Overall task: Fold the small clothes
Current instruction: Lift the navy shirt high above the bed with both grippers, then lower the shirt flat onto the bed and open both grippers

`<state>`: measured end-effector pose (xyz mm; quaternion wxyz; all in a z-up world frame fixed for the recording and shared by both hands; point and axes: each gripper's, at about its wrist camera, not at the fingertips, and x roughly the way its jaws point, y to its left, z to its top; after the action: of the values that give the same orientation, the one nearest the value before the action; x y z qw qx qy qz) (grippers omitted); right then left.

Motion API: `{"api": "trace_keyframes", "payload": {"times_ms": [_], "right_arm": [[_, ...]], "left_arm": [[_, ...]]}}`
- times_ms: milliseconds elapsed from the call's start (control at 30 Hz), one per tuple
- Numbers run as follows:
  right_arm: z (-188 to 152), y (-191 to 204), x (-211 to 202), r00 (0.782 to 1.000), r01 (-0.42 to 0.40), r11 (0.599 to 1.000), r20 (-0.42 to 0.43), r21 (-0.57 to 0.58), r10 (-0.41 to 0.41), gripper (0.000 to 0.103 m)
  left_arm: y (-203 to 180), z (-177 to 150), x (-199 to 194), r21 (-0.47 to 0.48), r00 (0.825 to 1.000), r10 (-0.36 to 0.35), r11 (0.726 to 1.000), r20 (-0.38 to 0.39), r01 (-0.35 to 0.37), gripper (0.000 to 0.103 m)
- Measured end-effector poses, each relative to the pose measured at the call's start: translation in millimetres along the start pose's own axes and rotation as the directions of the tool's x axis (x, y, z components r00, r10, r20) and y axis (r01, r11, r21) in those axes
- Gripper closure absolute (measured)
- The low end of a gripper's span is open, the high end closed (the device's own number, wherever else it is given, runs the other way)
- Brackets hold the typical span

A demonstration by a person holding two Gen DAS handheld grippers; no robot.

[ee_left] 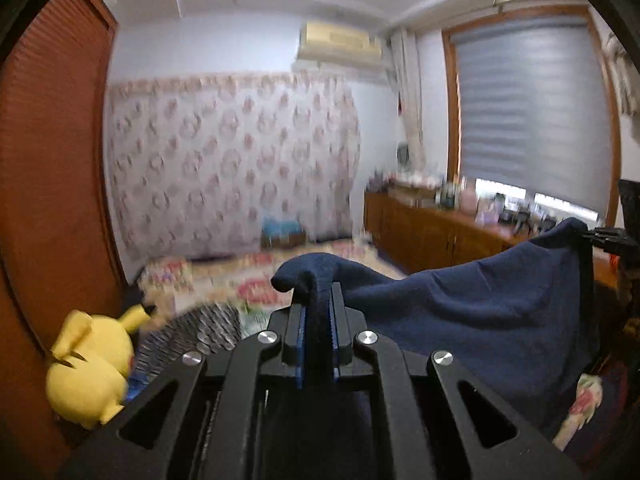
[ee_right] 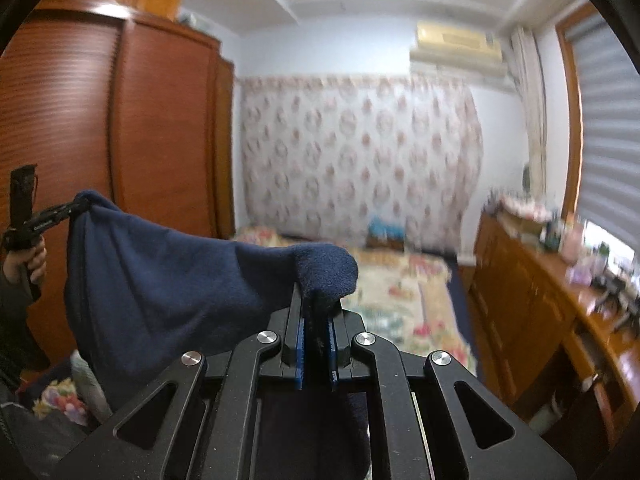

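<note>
Grippers, left and right, each pinch one corner of soft navy knit garment, spreading it airborne, probably for folding.

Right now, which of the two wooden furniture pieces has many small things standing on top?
The low wooden cabinet under the window blind, its top crowded with small items. The tall wardrobe stands against the opposite wall with slatted doors.

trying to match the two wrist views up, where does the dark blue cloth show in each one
Left wrist view: the dark blue cloth fills the lower right, one corner pinched in the left gripper at bottom centre, another in the right gripper at the right edge.
Right wrist view: the cloth hangs lower left, running to the right gripper.
Shared landmark: the air conditioner high on the wall.
</note>
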<state>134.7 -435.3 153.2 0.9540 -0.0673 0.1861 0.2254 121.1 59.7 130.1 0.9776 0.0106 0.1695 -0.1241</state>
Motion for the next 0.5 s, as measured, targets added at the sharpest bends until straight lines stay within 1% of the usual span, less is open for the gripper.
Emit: {"api": "trace_keyframes", "payload": {"times_ms": [100, 200, 267, 333, 367, 500], "right_arm": [[-28.7, -24.0, 65.9, 0.997, 0.002, 1.000, -0.082, 0.020, -0.001, 0.097], [-57.4, -51.2, 126.0, 0.987, 0.011, 0.998, -0.162, 0.067, 0.000, 0.097], [-72.5, -67.0, 162.2, 0.977, 0.026, 0.995, -0.214, 0.092, -0.006, 0.097], [-83.0, -79.3, 187.2, 0.969, 0.036, 0.994, -0.248, 0.106, -0.008, 0.097], [-87.0, -84.1, 196.2, 0.966, 0.038, 0.993, -0.259, 0.114, -0.007, 0.097], [-98.5, -100.1, 225.3, 0.952, 0.043, 0.989, -0.306, 0.139, 0.002, 0.097]], "left_arm": [[-1.7, -22.1, 77.9, 0.028, 0.995, 0.027, 0.999, -0.098, -0.024, 0.096], [-2.4, -35.9, 136.9, 0.032, 0.982, 0.029, 0.999, -0.186, -0.024, 0.096], [-4.8, -42.3, 165.2, 0.047, 0.975, 0.045, 0.998, -0.220, -0.035, 0.096], [-6.5, -45.0, 180.6, 0.043, 0.968, 0.043, 0.999, -0.246, -0.033, 0.096], [-5.8, -47.7, 192.1, 0.039, 0.963, 0.043, 0.999, -0.265, -0.034, 0.096], [-2.2, -55.6, 216.0, 0.035, 0.947, 0.047, 0.999, -0.318, -0.038, 0.096]]}}
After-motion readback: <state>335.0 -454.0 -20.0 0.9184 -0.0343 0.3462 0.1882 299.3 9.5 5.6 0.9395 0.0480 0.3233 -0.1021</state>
